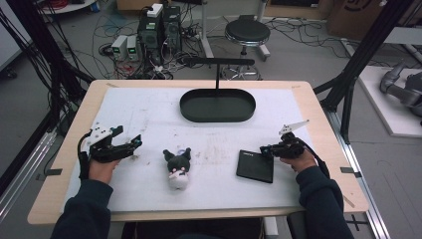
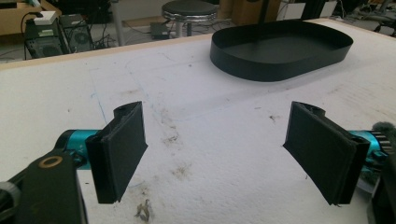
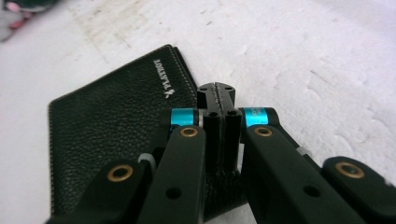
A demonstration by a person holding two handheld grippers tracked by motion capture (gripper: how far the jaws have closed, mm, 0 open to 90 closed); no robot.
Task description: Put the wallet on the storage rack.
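In the high view, a white mat (image 1: 149,109) is spread over the table (image 1: 318,114). A black oval tray (image 1: 217,105) is set at the far middle, a plush toy (image 1: 177,167) near the middle, and a black wallet (image 1: 255,166) right of it. The left gripper (image 1: 130,144) is held low at the left, pointed toward the toy but apart from it. The right gripper (image 1: 264,149) is held at the wallet's far right corner, probably to take it by the edge.

In the left gripper view, the jaws are spread wide with nothing between them, and bare mat and the tray (image 2: 280,51) are seen beyond; it is judged to be waiting.

In the right gripper view, the jaws are pressed together over the wallet (image 3: 112,126) edge. Whether leather is pinched between them cannot be told.
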